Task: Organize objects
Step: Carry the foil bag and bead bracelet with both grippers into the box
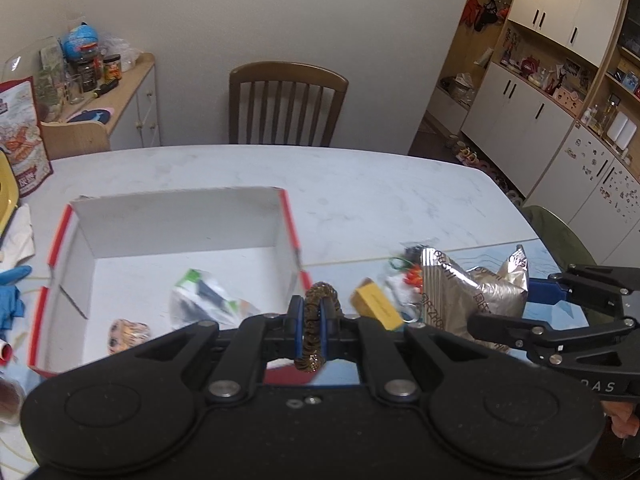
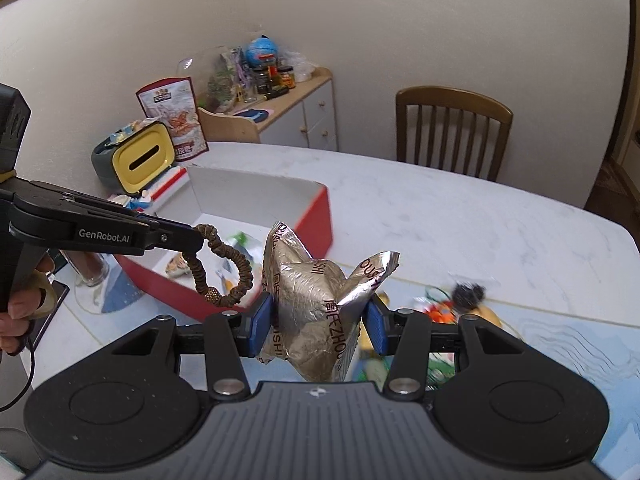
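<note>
L gripper is clamping a bead bracelet; R gripper is squeezing a foil packet. Box is holding approx. 2 items; several small bits are lying outside, pending.

Bench: we see a white marbled bench with a rounded far corner and a wooden chair behind it.
Mat: a pale blue mat covers the near part of the bench.
Box: an open red and white box rests on the bench, partly on the mat.
Beside the box: we find a yellow and grey dispenser, a printed pouch standing behind it, and a blue glove.
On the mat: a blurred heap of small items, a yellow block among them.
Near edge: a glass jar.
</note>
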